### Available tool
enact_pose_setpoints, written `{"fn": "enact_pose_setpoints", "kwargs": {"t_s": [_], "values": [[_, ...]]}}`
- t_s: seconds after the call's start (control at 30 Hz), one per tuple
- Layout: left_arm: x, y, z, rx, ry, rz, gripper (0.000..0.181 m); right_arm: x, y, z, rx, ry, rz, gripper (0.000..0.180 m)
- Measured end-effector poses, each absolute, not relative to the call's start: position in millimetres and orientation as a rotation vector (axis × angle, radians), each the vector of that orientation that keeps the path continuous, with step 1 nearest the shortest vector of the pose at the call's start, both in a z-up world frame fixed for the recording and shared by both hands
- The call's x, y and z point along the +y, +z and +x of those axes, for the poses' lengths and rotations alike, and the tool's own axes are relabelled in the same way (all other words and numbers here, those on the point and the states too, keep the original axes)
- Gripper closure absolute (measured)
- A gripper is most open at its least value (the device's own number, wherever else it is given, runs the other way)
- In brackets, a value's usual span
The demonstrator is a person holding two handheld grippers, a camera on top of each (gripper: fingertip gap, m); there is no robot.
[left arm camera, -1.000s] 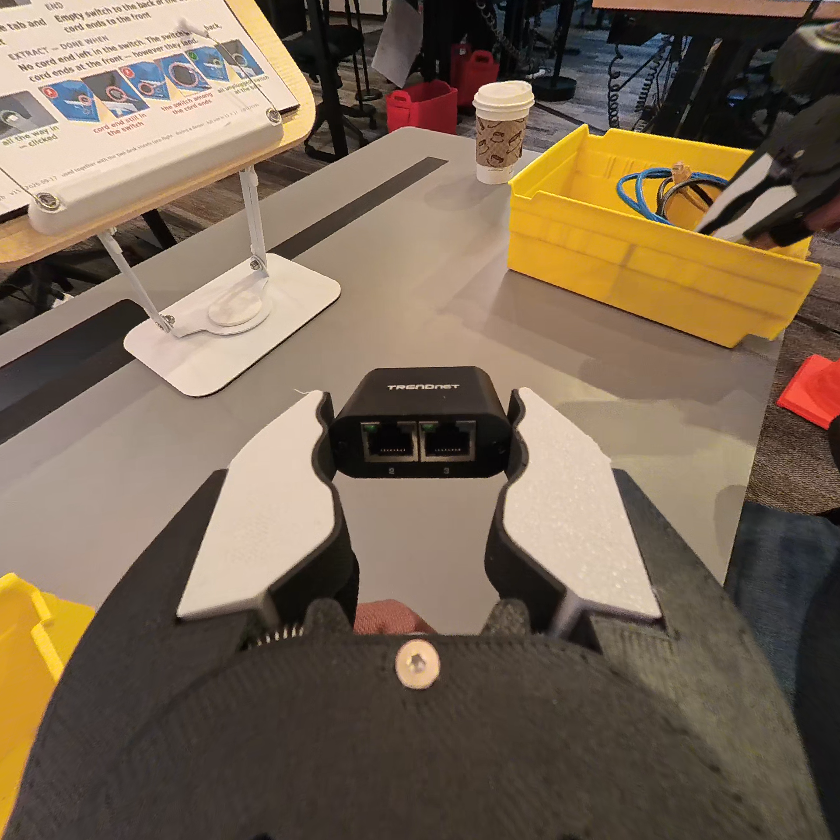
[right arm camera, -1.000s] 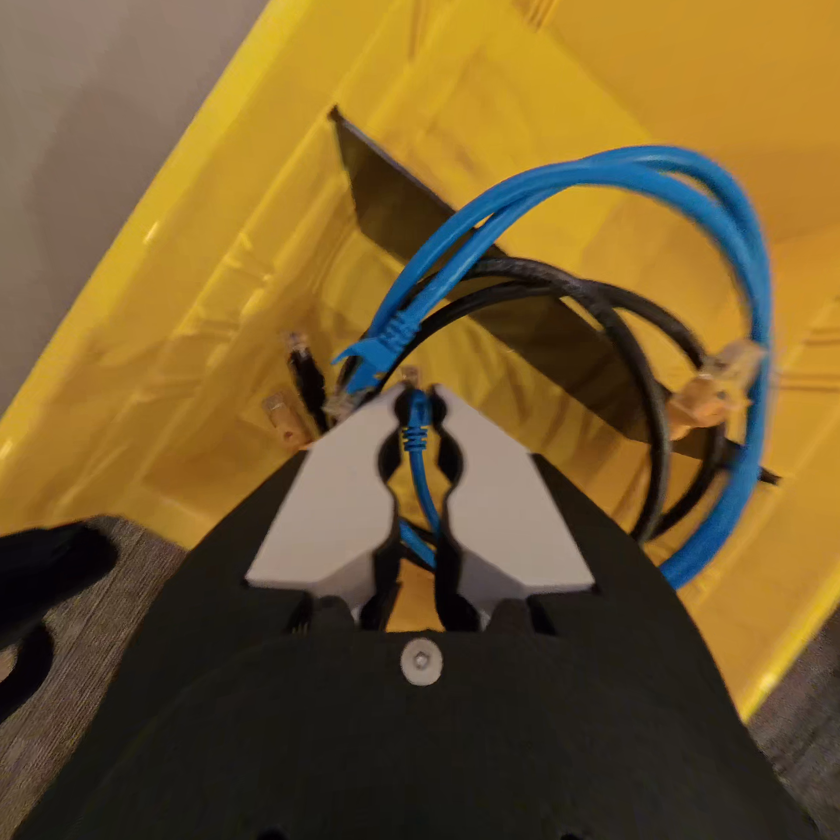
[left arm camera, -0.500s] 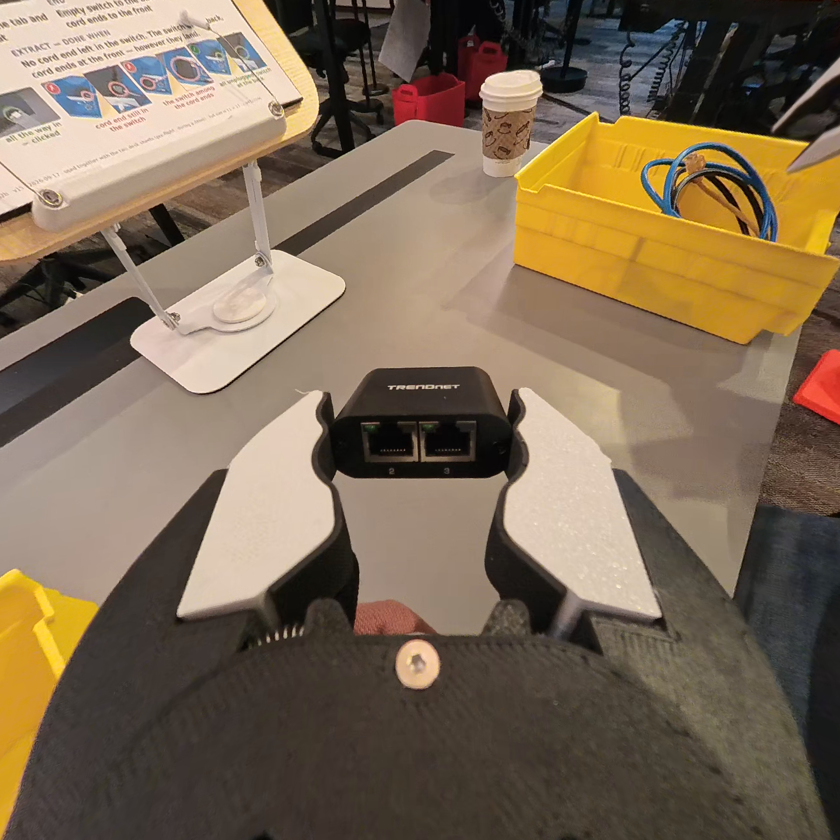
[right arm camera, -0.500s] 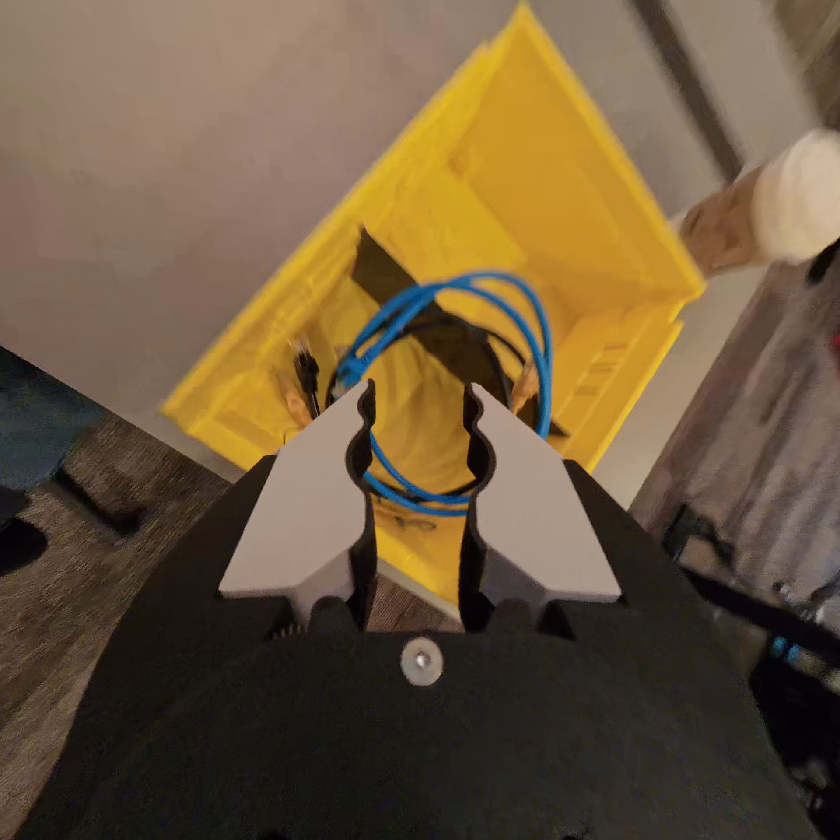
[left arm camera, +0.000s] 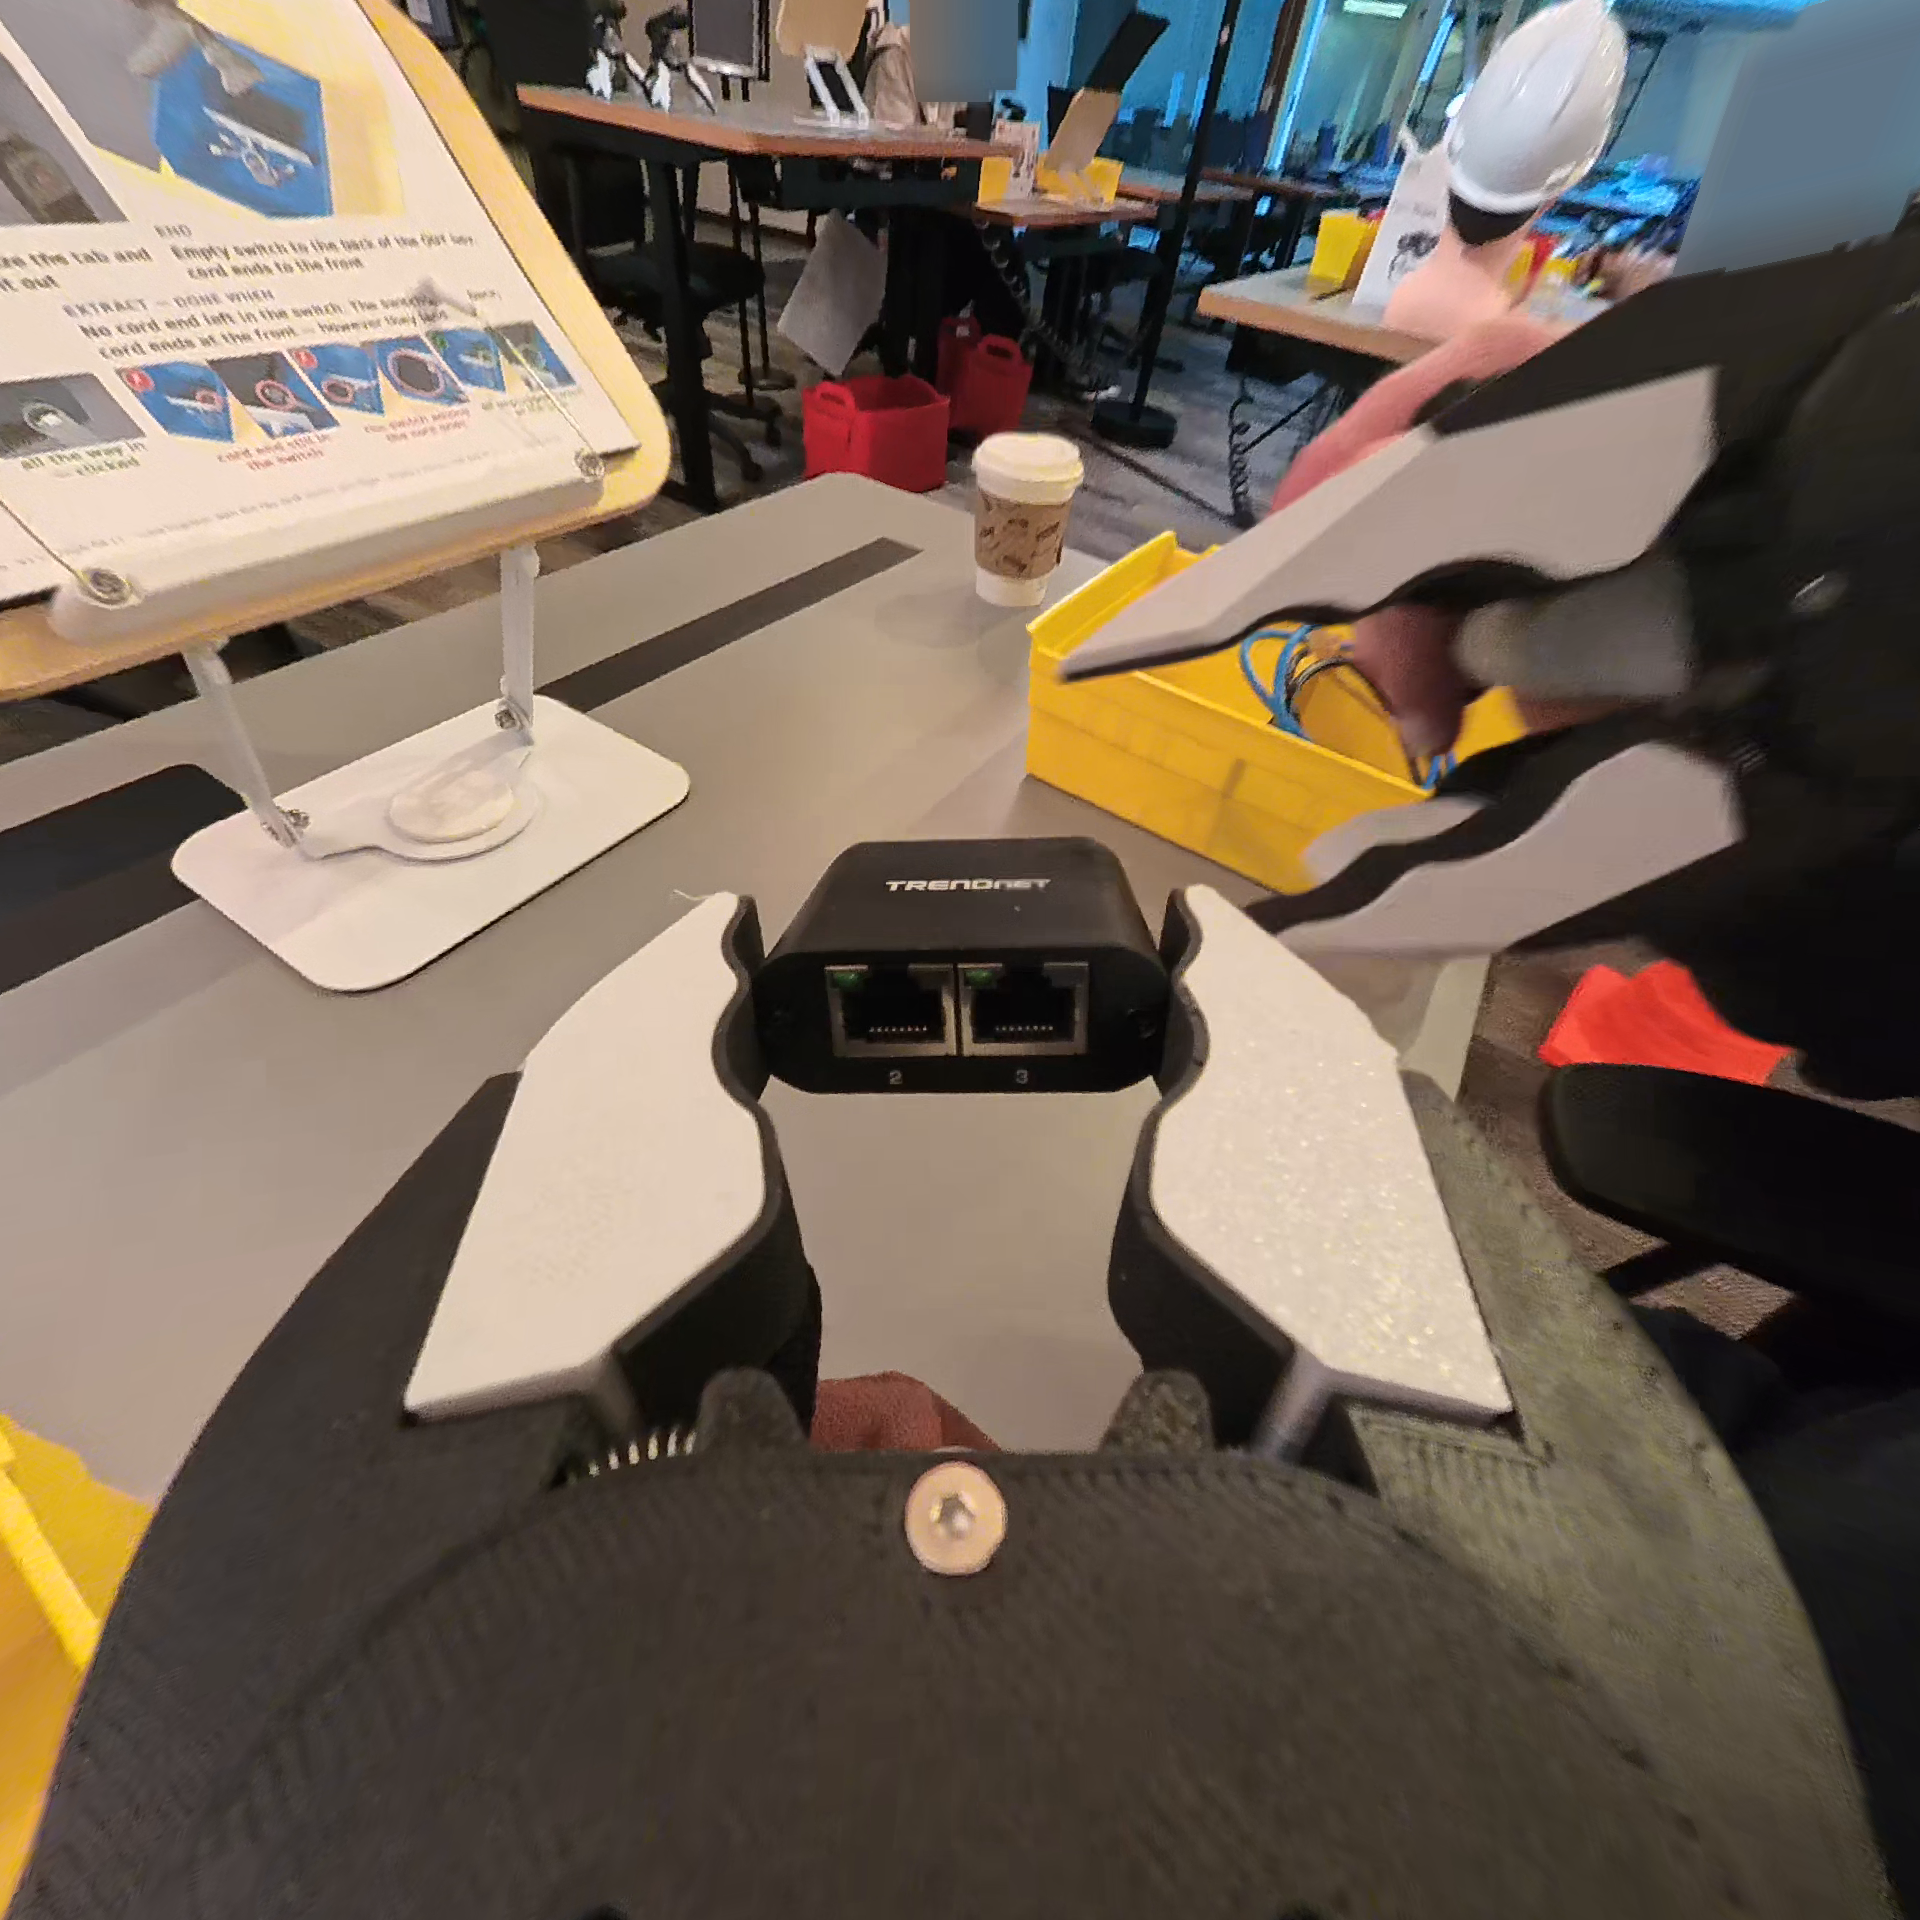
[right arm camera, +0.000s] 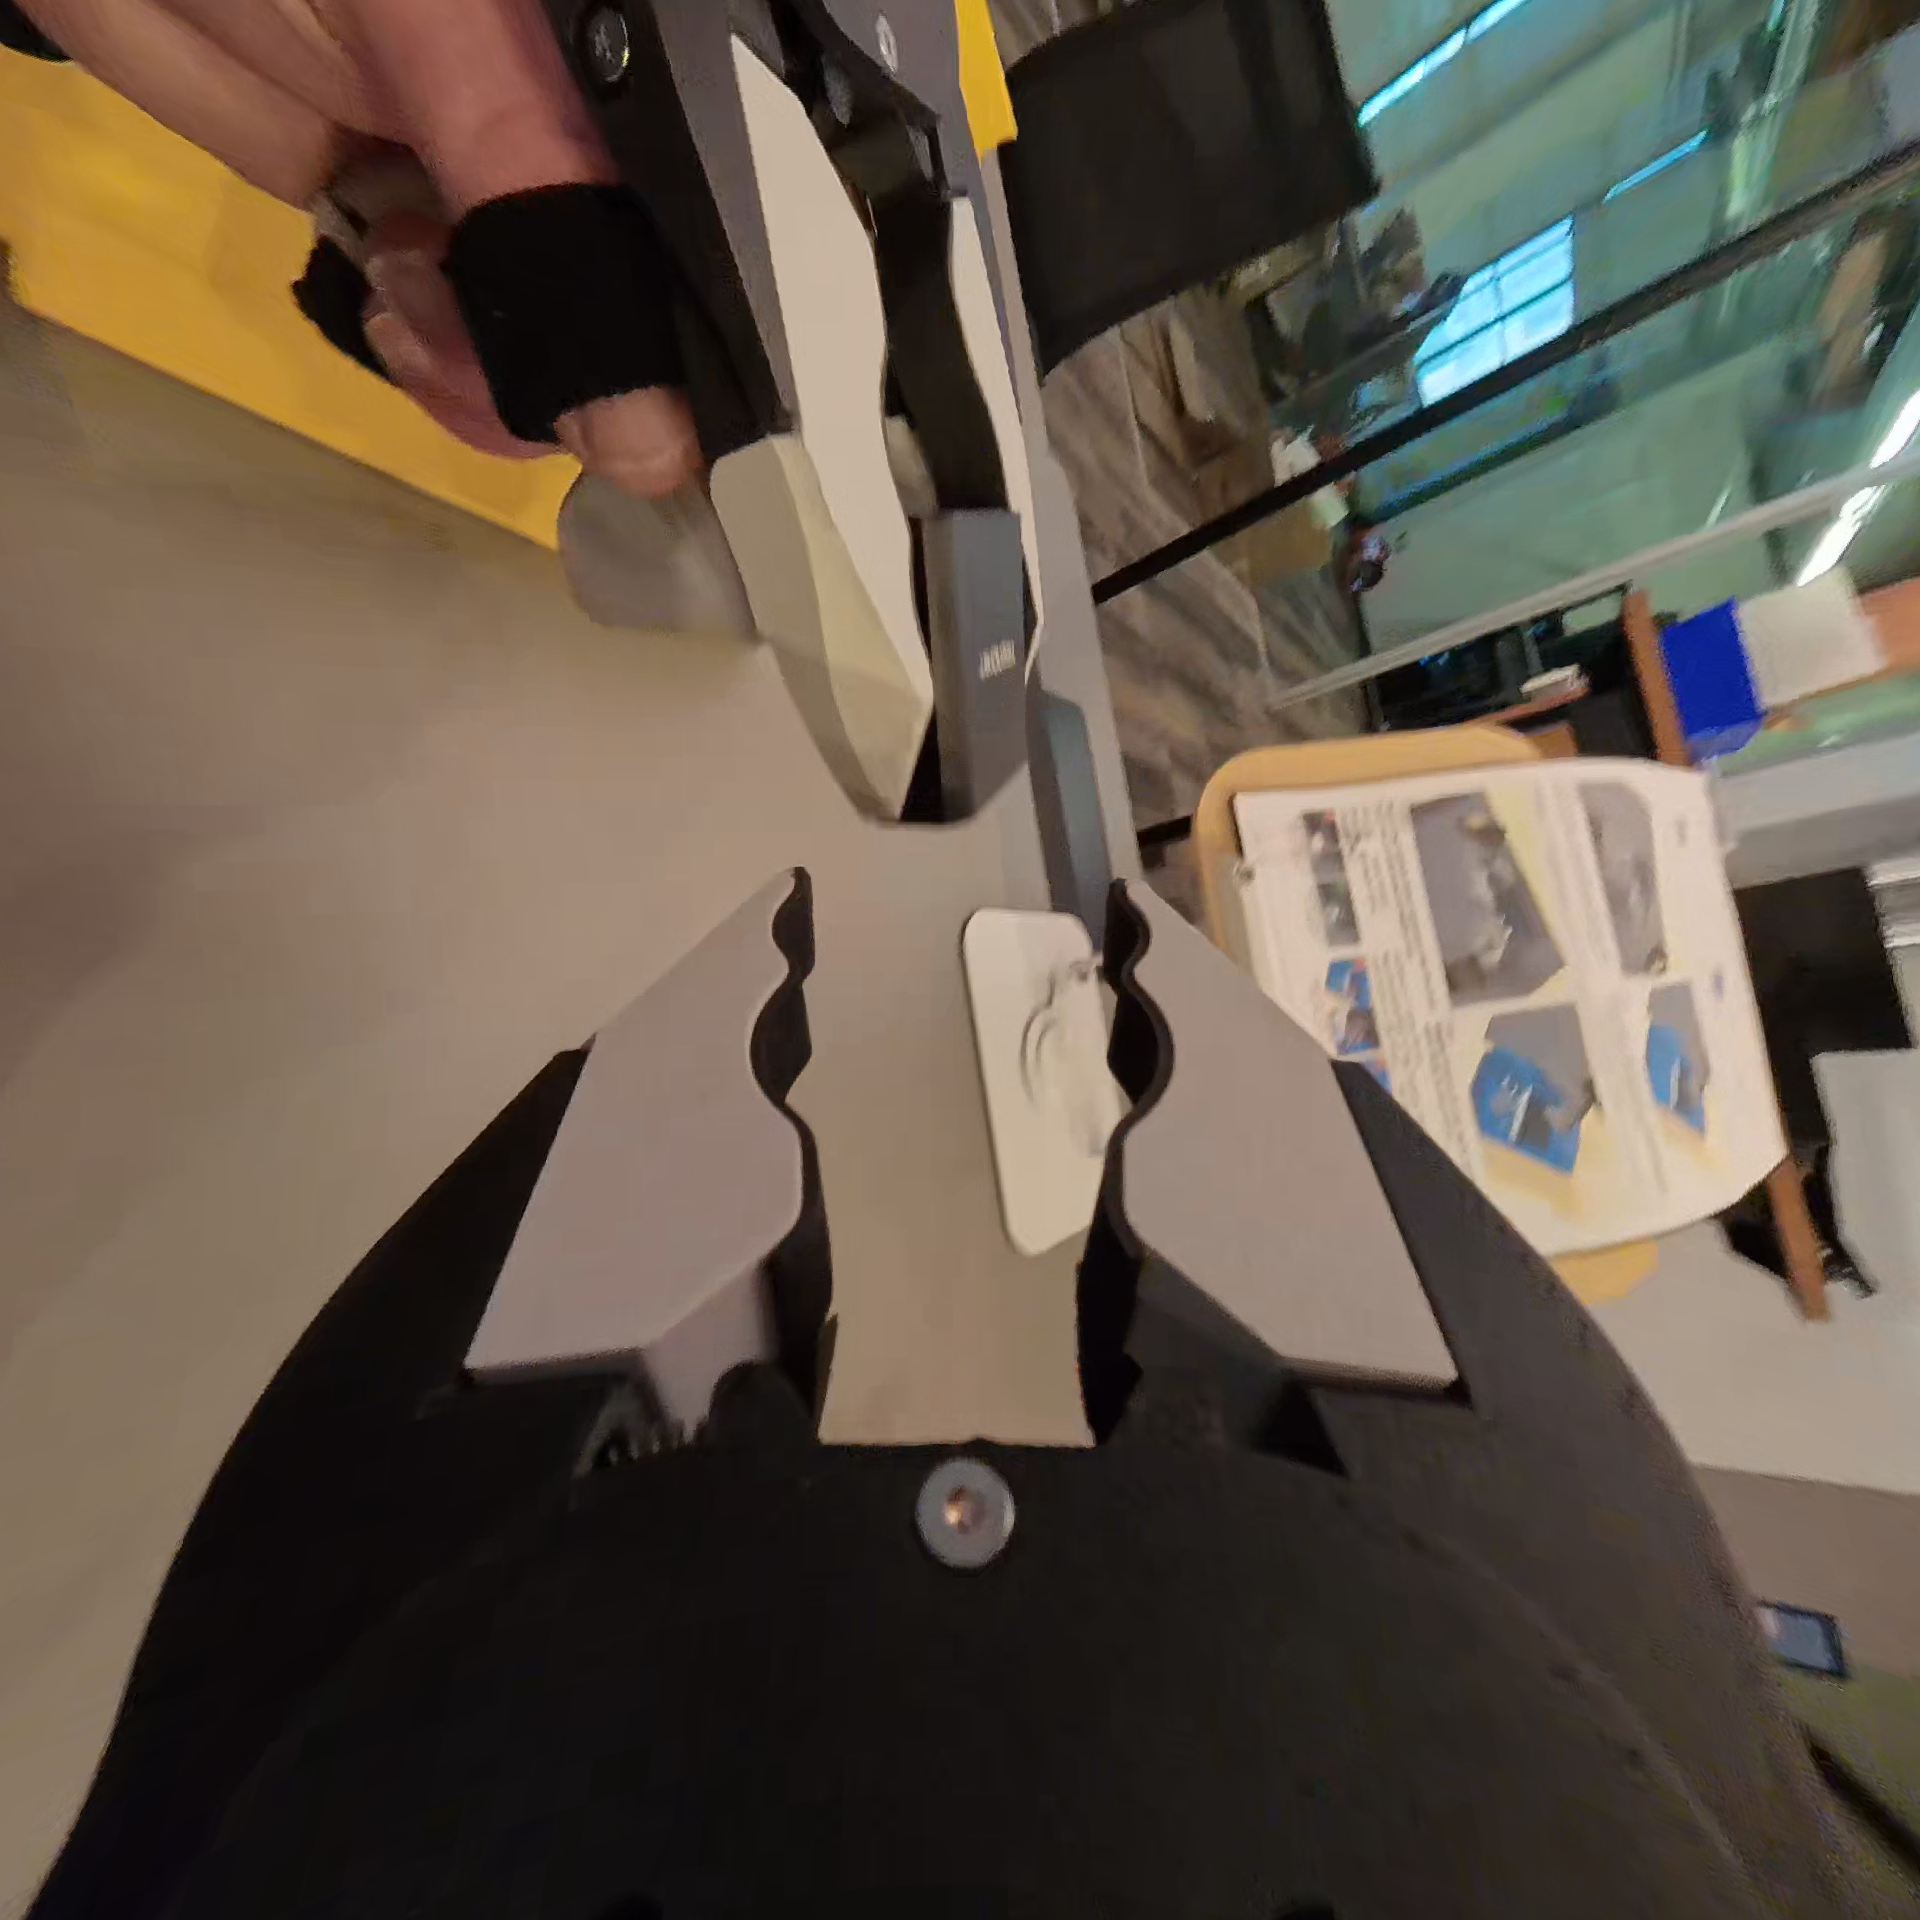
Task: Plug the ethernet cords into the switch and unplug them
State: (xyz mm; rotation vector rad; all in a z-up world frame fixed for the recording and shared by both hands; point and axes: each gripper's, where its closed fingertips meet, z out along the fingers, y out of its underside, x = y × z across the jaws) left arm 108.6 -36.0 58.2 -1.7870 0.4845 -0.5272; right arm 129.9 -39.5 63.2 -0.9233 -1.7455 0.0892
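My left gripper (left arm camera: 956, 912) is shut on the black switch (left arm camera: 956, 997), one finger on each side, holding it at the grey table (left arm camera: 312, 1091). Its two front ports face the camera and are empty. My right gripper (left arm camera: 1184, 764) is open and empty, blurred, just right of the switch and over the front corner of the yellow bin (left arm camera: 1143, 727). Blue and black ethernet cords (left arm camera: 1283, 675) lie coiled in that bin. In the right wrist view my right gripper (right arm camera: 956, 904) is open and rolled sideways, pointing at the switch (right arm camera: 982, 665) held by a left finger (right arm camera: 831, 623).
An instruction sheet on a wooden board (left arm camera: 312, 312) stands on a white base (left arm camera: 436, 831) at the left. A paper coffee cup (left arm camera: 1023, 520) stands behind the bin. A second yellow bin (left arm camera: 31, 1558) is at the lower left. The table edge runs along the right. The tips of both grippers are at nearly the same place.
My right gripper let go of the blue cord in the bin, opened, lifted out and swung over beside the switch. My left gripper kept its hold on the switch.
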Motion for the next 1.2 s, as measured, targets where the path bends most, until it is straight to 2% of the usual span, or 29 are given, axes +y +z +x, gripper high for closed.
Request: {"fn": "enact_pose_setpoints", "kwargs": {"t_s": [0.1, 0.27, 0.37, 0.47, 0.93, 1.2], "values": [[-39.7, 67.3, 104.4, 0.49, -0.534, -1.774, 0.108, -45.7, 61.3, 97.3, -1.758, 0.082, -0.831, 0.12], [-46.6, 67.6, 112.1, 0.516, -0.617, -1.778, 0.108, -56.3, 55.5, 70.0, -1.745, 0.044, -0.73, 0.125], [-47.9, 59.4, 114.6, 0.519, -0.636, -1.799, 0.108, -55.4, 58.5, 66.0, -1.69, 0.029, -0.711, 0.146], [-48.9, 55.0, 116.3, 0.478, -0.715, -1.814, 0.108, -55.3, 59.2, 64.5, -1.657, -0.02, -0.67, 0.156], [-57.3, 56.8, 111.2, 0.455, -0.816, -1.825, 0.108, -61.3, 60.6, 56.7, -1.648, 0.035, -0.63, 0.156], [-64.4, 68.3, 102.5, 0.448, -0.935, -1.757, 0.117, -53.0, 68.0, 59.8, -1.606, 0.109, -0.682, 0.157]]}}
